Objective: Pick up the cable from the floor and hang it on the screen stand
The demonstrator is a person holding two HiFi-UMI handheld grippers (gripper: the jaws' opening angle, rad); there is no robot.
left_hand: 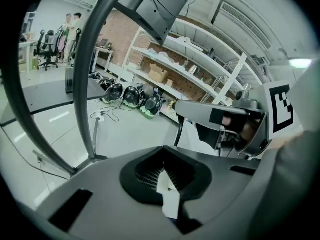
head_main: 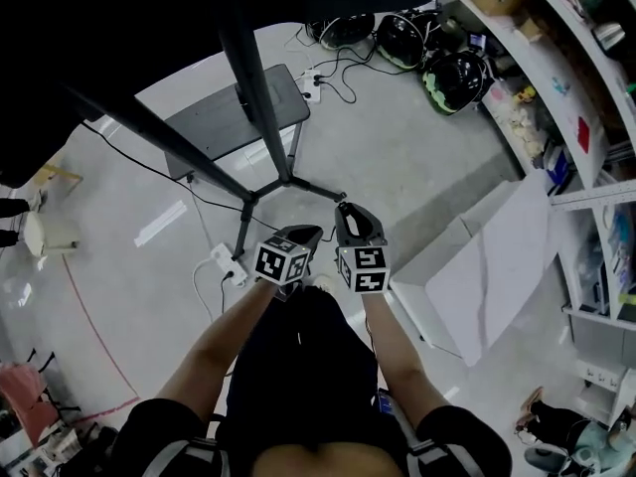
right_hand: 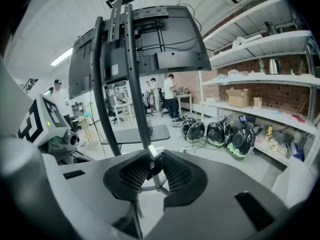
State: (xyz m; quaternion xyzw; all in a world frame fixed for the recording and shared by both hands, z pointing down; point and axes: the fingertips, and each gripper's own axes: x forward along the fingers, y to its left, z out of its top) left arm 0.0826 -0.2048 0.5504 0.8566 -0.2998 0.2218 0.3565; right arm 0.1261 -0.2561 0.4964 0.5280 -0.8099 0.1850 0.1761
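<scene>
I hold both grippers side by side in front of the screen stand (head_main: 253, 78). My left gripper (head_main: 301, 235) is shut on a white end piece of the cable (left_hand: 169, 196), which sticks out between its pads. My right gripper (head_main: 348, 215) is shut on the thin black cable (right_hand: 153, 165), just below a white tag (right_hand: 151, 151). In the right gripper view the stand's black poles (right_hand: 132, 74) rise straight ahead, with the screen (right_hand: 170, 39) on top. The rest of the cable is lost against the person's dark clothes in the head view.
The stand's legs (head_main: 298, 182) spread over the floor just ahead. A white power strip (head_main: 227, 264) lies to the left. A dark low table (head_main: 238, 117) stands behind the stand. Helmets (head_main: 437, 58) and shelves (head_main: 556, 68) line the right side. People (right_hand: 170, 96) stand far back.
</scene>
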